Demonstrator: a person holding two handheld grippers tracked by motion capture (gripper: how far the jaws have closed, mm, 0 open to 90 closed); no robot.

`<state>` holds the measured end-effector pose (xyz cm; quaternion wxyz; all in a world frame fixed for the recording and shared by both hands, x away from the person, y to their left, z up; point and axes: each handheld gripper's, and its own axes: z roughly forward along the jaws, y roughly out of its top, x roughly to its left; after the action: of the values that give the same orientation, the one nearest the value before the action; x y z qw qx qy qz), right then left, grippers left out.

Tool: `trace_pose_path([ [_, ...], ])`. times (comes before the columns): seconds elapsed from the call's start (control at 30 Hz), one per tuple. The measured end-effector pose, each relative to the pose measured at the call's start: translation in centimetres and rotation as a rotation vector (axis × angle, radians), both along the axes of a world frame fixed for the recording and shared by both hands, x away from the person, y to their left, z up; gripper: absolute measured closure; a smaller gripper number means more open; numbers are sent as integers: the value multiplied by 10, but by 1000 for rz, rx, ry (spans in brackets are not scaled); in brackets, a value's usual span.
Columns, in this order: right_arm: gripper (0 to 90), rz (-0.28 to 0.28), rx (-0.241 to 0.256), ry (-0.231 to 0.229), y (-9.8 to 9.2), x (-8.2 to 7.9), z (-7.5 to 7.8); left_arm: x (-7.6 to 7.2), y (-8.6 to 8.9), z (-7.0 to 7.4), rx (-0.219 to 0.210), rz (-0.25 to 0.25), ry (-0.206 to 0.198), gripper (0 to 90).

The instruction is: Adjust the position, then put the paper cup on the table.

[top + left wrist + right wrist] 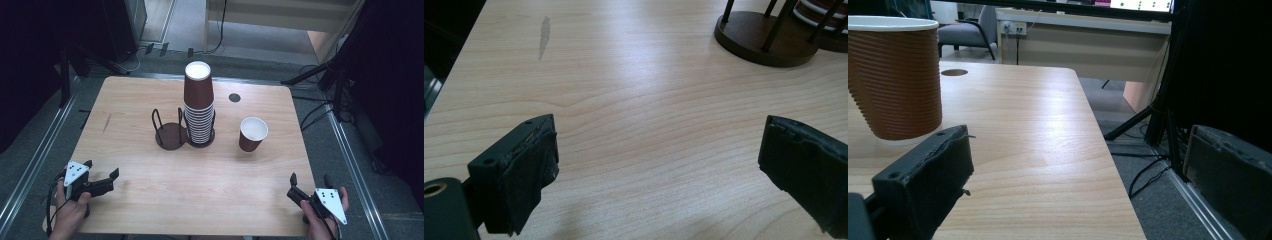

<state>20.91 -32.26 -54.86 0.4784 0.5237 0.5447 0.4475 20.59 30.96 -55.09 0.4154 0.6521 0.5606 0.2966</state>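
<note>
High view: nearest the camera, at the desk's [150,200] near edge, two hands each hold a set of tongs. The left tongs [102,175] sit at about 8 o'clock on the desk, spread wide and holding nothing. The right tongs [310,182] sit at about 4 o'clock, also spread and holding nothing. A single brown paper cup [252,133] stands upright, mouth up, right of centre. It lies toward 11 o'clock from the right tongs, well apart from them, and the right hand is clearly the nearer one. At the desk's centre a dark wire holder [172,134] has an empty left ring, and a tall stack of cups [199,102] stands in its right ring.

Left gripper view: the two black jaws stand far apart over bare wood. The holder's round base [764,42] lies at 1 o'clock, well ahead.

Right gripper view: the jaws are wide apart, nothing between them. The ribbed cup [895,75] stands upright at 10 o'clock, beyond the left jaw, so the tongs would likely need to swing left to take it.
</note>
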Motion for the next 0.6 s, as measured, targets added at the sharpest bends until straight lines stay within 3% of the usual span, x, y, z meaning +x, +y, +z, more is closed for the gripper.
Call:
trace_pose_path([
  [0.17,0,-5,22,1,-2,0,0,0,-1,0,7,-4,2,35],
  [0.6,0,-6,17,3,-2,1,0,0,0,0,-1,-2,0,35],
])
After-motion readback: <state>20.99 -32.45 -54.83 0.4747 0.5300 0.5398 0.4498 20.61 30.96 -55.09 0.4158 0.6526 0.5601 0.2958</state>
